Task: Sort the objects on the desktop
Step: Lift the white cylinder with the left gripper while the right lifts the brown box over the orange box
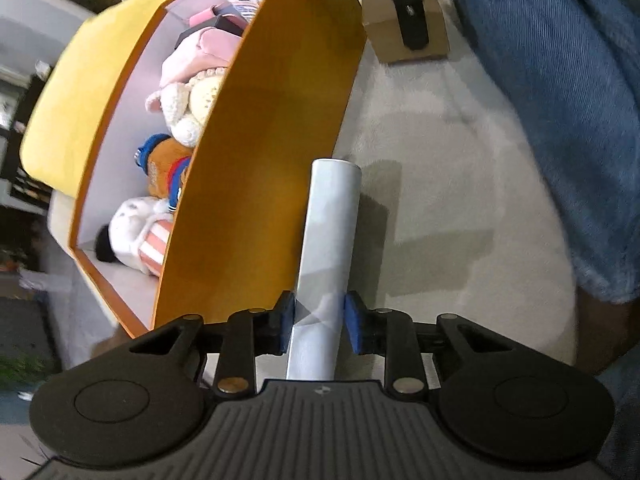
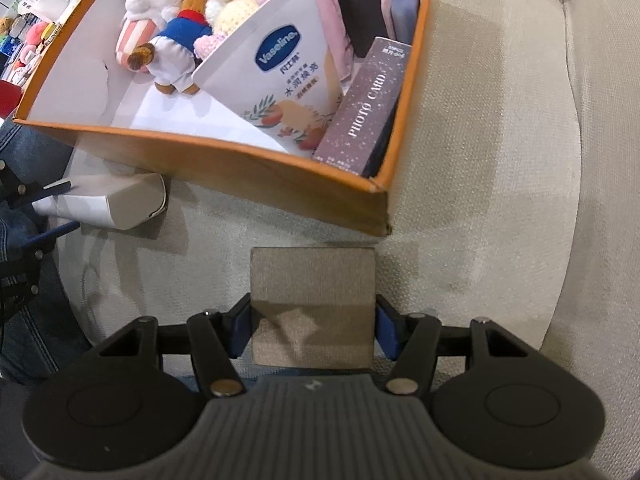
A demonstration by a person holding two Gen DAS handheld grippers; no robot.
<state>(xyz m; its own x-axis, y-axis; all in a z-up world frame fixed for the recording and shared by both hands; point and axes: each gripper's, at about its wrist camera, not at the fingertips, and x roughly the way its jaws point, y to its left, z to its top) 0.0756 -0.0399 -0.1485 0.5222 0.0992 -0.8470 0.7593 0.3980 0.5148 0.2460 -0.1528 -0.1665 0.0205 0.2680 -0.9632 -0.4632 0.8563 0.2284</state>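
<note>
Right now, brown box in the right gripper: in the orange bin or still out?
Out. The brown box sits between the right gripper pads, over the beige cushion, on the near side of the orange bin wall.

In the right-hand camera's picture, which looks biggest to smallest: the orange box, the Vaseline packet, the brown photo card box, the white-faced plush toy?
1. Orange box.
2. Vaseline packet.
3. Photo card box and plush toy: too alike to rank, both partly hidden.
</note>
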